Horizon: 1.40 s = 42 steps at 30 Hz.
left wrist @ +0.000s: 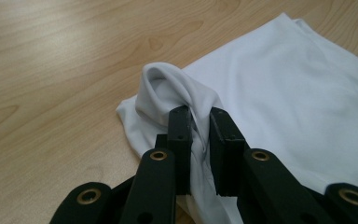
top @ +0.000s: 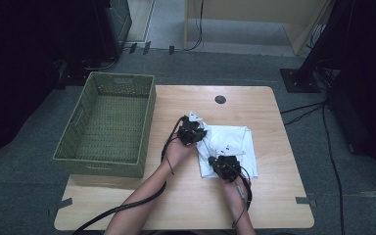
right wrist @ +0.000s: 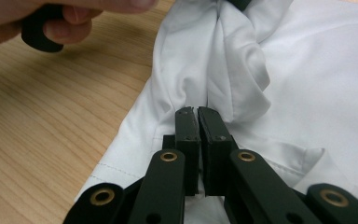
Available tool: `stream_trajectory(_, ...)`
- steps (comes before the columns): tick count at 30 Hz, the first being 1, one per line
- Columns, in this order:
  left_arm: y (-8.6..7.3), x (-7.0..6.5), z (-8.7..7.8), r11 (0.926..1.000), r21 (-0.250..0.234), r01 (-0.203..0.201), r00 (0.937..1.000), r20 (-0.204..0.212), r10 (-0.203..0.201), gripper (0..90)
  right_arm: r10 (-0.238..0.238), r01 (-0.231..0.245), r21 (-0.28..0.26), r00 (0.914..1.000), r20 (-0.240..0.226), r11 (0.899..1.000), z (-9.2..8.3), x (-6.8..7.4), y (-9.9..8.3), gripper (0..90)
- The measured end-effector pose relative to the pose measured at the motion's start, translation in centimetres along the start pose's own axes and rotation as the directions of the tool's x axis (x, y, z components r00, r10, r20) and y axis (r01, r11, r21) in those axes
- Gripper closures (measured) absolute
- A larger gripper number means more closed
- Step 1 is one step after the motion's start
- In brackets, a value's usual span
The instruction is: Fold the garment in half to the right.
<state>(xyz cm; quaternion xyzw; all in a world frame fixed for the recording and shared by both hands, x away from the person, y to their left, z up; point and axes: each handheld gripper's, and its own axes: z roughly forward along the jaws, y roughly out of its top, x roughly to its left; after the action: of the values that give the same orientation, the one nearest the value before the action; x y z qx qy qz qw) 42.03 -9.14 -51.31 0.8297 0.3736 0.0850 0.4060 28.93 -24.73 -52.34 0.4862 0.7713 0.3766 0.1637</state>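
We see the left claw (left wrist: 199, 116) pinching a raised fold of the white cloth (left wrist: 279, 93), and the right claw (right wrist: 196, 116) pressed together on the cloth's near edge. The cloth lies on the wooden surface (top: 264, 196), just right of the green basket (top: 105, 161).

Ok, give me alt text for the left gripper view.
The left hand-held gripper pinches a raised fold of a white garment between its two black jaws. The garment lies on a light wooden table.
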Motion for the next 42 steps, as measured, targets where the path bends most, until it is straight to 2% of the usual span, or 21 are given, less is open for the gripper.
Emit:
stream_trajectory(4, -0.4, 0.3, 0.2, 0.9999, 0.001, 0.014, 0.9999, 0.003, -0.014, 80.7, 0.003, -0.003, -0.005, 1.0, -0.002, 1.0, 0.1, 0.1, 0.0, 88.3)
stream_trajectory(8, -0.5, 0.4, 0.1, 0.9999, 0.012, -0.003, 1.0, -0.004, 0.003, 80.7, -0.005, 0.005, -0.009, 1.0, -0.003, 1.0, 0.3, 0.2, 0.0, 88.4)
stream_trajectory(12, -0.7, 0.7, -0.2, 0.9999, 0.012, 0.006, 0.9999, -0.008, -0.006, 80.6, -0.007, 0.007, -0.008, 0.9999, -0.012, 1.0, 0.5, 0.5, 0.1, 88.3)
stream_trajectory(22, -1.1, 2.4, -1.6, 0.9993, 0.032, 0.019, 0.9992, -0.035, -0.017, 80.6, -0.041, 0.041, 0.0, 0.9985, -0.037, 0.999, 1.7, 2.1, 1.1, 88.2)
stream_trajectory(26, -1.5, 3.0, -2.1, 0.9989, 0.024, 0.04, 0.9978, -0.054, -0.039, 80.6, -0.05, 0.05, 0.0, 0.9977, -0.047, 0.999, 2.2, 2.7, 1.5, 88.2)
stream_trajectory(33, -1.9, 4.2, -3.2, 0.9974, 0.032, 0.065, 0.9926, -0.105, -0.061, 80.6, -0.061, 0.062, 0.011, 0.9947, -0.083, 0.998, 3.4, 4.0, 2.5, 88.1)
stream_trajectory(37, -2.4, 5.4, -4.1, 0.9935, 0.027, 0.11, 0.9879, -0.113, -0.107, 80.6, -0.063, 0.065, 0.017, 0.9915, -0.114, 0.998, 4.2, 4.9, 3.1, 88.2)
stream_trajectory(42, -2.6, 5.5, -4.4, 0.9921, 0.02, 0.124, 0.9822, -0.145, -0.119, 80.6, -0.079, 0.082, 0.021, 0.9896, -0.121, 0.996, 4.6, 5.7, 3.5, 88.2)
